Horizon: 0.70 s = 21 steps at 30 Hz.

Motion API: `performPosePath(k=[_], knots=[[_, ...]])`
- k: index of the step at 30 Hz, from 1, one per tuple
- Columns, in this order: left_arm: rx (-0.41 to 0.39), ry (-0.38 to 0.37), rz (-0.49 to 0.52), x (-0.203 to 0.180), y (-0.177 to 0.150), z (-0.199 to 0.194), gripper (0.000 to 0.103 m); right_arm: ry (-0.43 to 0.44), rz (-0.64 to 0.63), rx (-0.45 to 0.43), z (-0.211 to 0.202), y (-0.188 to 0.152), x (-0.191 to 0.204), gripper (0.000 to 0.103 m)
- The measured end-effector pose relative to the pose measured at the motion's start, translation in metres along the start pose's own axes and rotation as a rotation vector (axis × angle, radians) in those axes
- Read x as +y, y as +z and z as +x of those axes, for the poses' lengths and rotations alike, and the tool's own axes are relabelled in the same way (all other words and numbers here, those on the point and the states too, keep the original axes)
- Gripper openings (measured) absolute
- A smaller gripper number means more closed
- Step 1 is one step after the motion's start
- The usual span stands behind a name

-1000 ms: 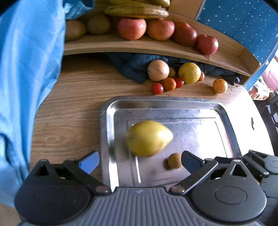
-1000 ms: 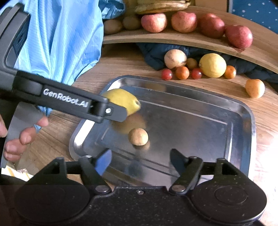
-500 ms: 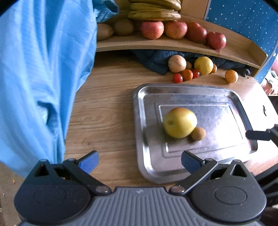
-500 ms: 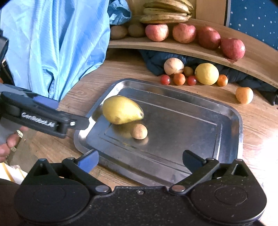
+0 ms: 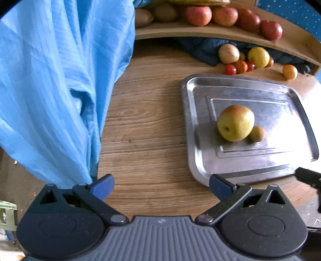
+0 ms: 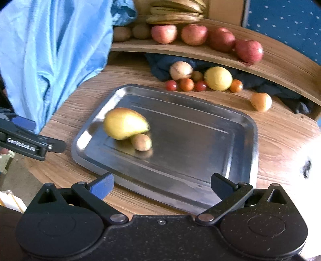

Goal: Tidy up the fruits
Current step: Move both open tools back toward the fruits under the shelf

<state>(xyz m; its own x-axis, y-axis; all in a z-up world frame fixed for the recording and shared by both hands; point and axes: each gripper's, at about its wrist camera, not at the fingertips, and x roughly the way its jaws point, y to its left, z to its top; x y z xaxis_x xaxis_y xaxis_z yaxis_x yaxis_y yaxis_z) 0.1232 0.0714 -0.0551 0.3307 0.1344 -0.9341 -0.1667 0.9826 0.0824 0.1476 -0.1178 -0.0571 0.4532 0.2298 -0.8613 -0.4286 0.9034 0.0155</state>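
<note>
1. While both tools hang over the wooden tabletop (image 5: 152, 124), the left hand-held gripper (image 5: 161, 185) has its jaws spread wide with nothing between them, low in the left wrist frame.
2. The right hand-held gripper (image 6: 162, 183) likewise stands fully spread and empty, above the near edge of the steel tray (image 6: 236, 128).
3. On the tray, left of centre in the right wrist frame, lies a yellow-green mango (image 6: 125, 122), and a small brown round fruit (image 6: 141, 142) touches its lower right side.
4. Beyond the tray's far edge, a cluster rests on the tabletop against a dark blue cloth (image 6: 160, 64): a pale round fruit (image 6: 181, 70), a yellow lemon (image 6: 218, 78) and several cherry tomatoes (image 6: 187, 84).
5. An orange fruit (image 6: 261, 101) sits apart at the right.
6. Along the curved wooden shelf (image 6: 200, 52) in the upper frame stand red apples (image 6: 194, 34), with bananas (image 6: 174, 15) behind them.
7. Light blue fabric (image 5: 50, 80) fills the upper left.
</note>
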Motion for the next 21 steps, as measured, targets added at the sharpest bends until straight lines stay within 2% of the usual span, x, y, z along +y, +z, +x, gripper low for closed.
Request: performPosePath(k=[8,21], knots=[[-0.002,0.027,0.015,-0.003,0.014,0.005,0.103,-0.057,0.060,-0.002,0.000,-0.001,-0.017,0.102],[-0.032,0.061,0.041,-0.006,0.050,0.020,0.103,-0.092,0.112,-0.046,0.005,0.019,-0.034,0.102]])
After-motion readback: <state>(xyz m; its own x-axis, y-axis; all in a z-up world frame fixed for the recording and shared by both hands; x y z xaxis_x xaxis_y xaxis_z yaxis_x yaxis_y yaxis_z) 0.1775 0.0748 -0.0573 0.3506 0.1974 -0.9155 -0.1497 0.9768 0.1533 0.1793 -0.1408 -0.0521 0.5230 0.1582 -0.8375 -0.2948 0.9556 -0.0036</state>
